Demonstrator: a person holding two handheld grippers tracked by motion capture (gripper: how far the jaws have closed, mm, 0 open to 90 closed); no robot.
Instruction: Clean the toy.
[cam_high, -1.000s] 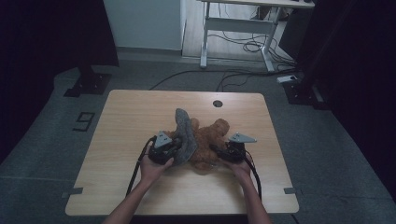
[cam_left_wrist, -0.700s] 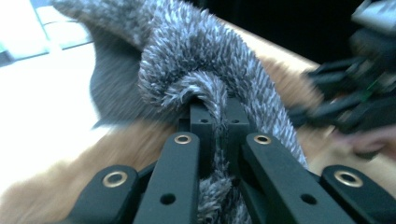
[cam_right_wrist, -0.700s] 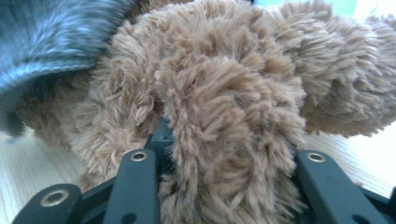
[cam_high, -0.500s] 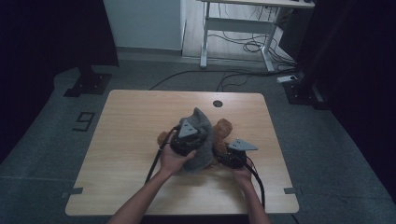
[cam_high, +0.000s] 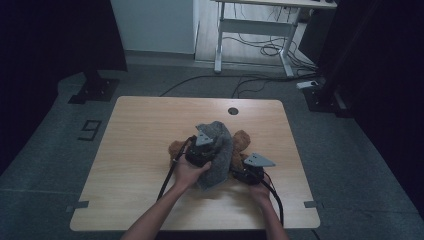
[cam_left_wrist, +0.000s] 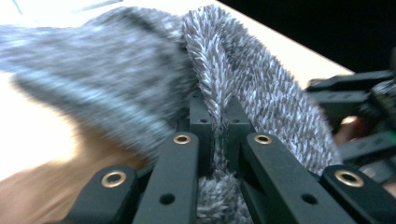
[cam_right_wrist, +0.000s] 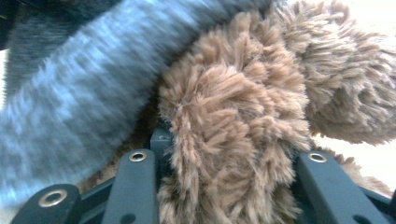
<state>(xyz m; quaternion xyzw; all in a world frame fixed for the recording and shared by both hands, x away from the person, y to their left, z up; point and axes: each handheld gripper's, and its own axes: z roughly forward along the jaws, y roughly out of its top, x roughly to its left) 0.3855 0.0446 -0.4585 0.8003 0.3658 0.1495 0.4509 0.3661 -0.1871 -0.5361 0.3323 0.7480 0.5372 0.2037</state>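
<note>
A brown plush toy (cam_high: 241, 141) lies at the middle of the wooden table (cam_high: 145, 125). A grey fuzzy cloth (cam_high: 220, 150) is draped over it. My left gripper (cam_high: 202, 149) is above the toy's left side, shut on a fold of that cloth (cam_left_wrist: 261, 79); in the left gripper view the left gripper (cam_left_wrist: 216, 109) pinches the fold between nearly touching jaws. My right gripper (cam_high: 249, 172) is just right of the cloth. In the right gripper view the right gripper (cam_right_wrist: 229, 137) is shut on a thick brown limb of the plush toy (cam_right_wrist: 224, 102), with the grey cloth (cam_right_wrist: 70, 93) beside it.
A round cable hole (cam_high: 233, 111) sits near the table's far edge. Beyond the table stand a white desk frame (cam_high: 250, 25), floor cables (cam_high: 260, 50) and black stand bases (cam_high: 95, 90). A "9" mark (cam_high: 90, 130) is on the floor at left.
My left gripper has moved right and slightly up with the grey cloth, pulling it over the plush toy. My right gripper has drawn a little nearer to the person, still on the toy.
</note>
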